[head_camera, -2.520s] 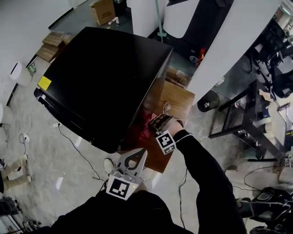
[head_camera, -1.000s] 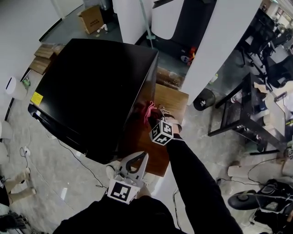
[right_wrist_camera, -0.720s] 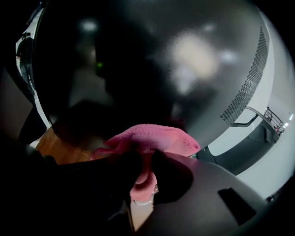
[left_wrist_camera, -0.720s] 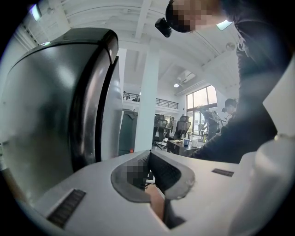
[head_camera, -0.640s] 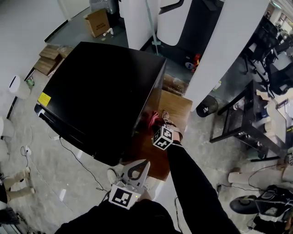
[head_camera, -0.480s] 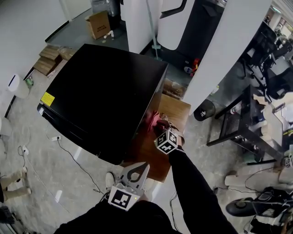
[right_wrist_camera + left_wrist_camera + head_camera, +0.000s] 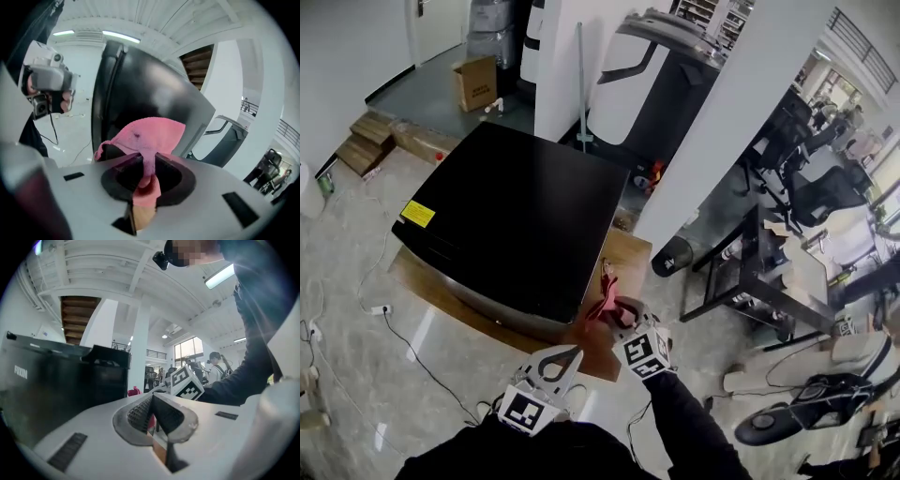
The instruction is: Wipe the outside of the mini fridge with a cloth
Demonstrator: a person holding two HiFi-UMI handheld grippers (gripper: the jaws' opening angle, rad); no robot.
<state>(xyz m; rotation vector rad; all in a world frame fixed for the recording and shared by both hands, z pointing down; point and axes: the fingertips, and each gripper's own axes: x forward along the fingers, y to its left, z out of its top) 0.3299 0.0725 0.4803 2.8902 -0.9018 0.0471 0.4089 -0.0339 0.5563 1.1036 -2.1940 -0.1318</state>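
Centrally, black mini fridge (image 7: 516, 216) stands on a wooden board (image 7: 630, 255) on the pale marble floor (image 7: 347, 319). Yellow label (image 7: 418, 214) on its top, near the left edge. Pink cloth (image 7: 150, 133) sits low at the fridge's right side wall, by the near corner; whether it touches the wall cannot be told. Right gripper (image 7: 147, 163) is clamped on the cloth, one fold pinched between its jaws, the rest bunched above them, facing the dark wall. Left gripper (image 7: 151, 398) is held nearer the body, left of the right one, off the fridge, jaws together with nothing between them. Dark sleeve (image 7: 694, 441) runs back from the right gripper.
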